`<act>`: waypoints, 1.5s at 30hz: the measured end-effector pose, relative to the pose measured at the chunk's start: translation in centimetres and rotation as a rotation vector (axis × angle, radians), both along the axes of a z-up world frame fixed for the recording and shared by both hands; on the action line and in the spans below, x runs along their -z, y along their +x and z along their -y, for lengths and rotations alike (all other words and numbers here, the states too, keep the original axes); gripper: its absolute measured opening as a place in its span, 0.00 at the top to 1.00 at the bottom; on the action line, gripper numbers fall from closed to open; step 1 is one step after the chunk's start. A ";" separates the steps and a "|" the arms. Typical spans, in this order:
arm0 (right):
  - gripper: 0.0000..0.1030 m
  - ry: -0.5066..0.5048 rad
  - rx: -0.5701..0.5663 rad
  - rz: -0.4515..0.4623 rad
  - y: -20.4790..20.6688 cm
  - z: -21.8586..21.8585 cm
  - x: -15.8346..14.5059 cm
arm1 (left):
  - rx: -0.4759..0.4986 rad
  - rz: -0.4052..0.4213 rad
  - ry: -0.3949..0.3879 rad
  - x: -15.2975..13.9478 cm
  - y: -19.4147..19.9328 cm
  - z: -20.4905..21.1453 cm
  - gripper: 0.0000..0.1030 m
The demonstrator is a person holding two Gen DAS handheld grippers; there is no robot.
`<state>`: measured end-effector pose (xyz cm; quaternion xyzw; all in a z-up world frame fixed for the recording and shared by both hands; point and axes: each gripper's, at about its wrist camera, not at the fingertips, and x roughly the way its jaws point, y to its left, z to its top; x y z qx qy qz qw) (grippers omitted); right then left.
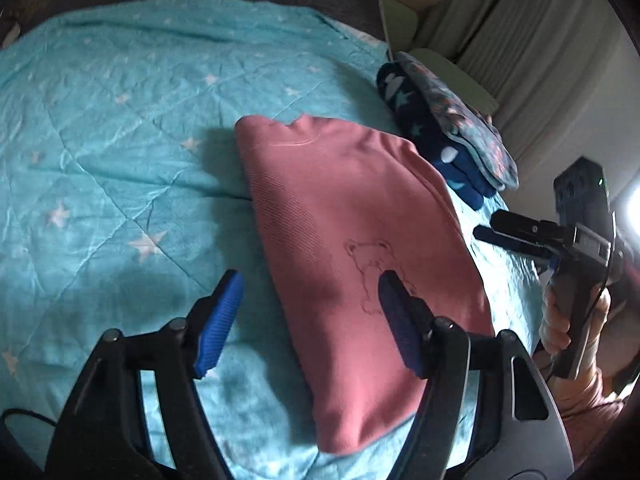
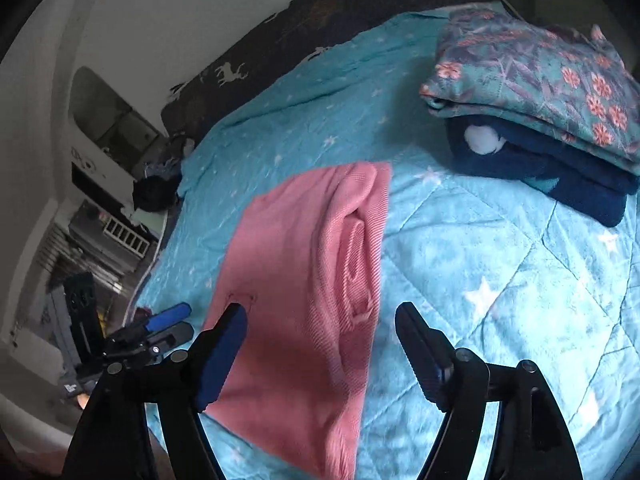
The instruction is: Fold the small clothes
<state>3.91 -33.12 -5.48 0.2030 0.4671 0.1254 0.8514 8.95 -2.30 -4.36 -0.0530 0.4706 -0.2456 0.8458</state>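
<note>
Lying folded, pink top – bear outline in left view, claws apart

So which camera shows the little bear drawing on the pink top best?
The left wrist view: the bear outline shows on the pink top, partly behind a gripper finger. In the right wrist view the pink top shows mostly folds; only a tiny dark mark might be the bear.

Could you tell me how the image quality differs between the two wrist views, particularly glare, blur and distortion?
Left wrist view: a bright glare blows out the right edge, and the turquoise quilt is bowed by the fisheye. Right wrist view: no glare; the pink garment is slightly blurred, and dark vignetting fills the corners.
</note>
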 end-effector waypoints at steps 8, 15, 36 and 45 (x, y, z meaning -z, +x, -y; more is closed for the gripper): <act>0.23 0.125 -0.050 -0.121 4.3 1.0 4.3 | 0.055 -0.031 0.026 1.4 2.6 1.3 0.31; 0.19 0.180 -0.151 -0.116 8.1 0.1 4.7 | 0.096 -0.110 -0.017 3.1 4.9 1.9 0.31; 0.76 0.058 -0.212 -0.068 11.0 -4.0 4.0 | 0.093 0.008 -0.023 1.3 5.4 2.7 0.71; 0.78 -0.070 -0.217 0.220 3.5 -5.8 -5.3 | 0.135 0.236 -0.090 -6.9 -0.4 4.0 0.77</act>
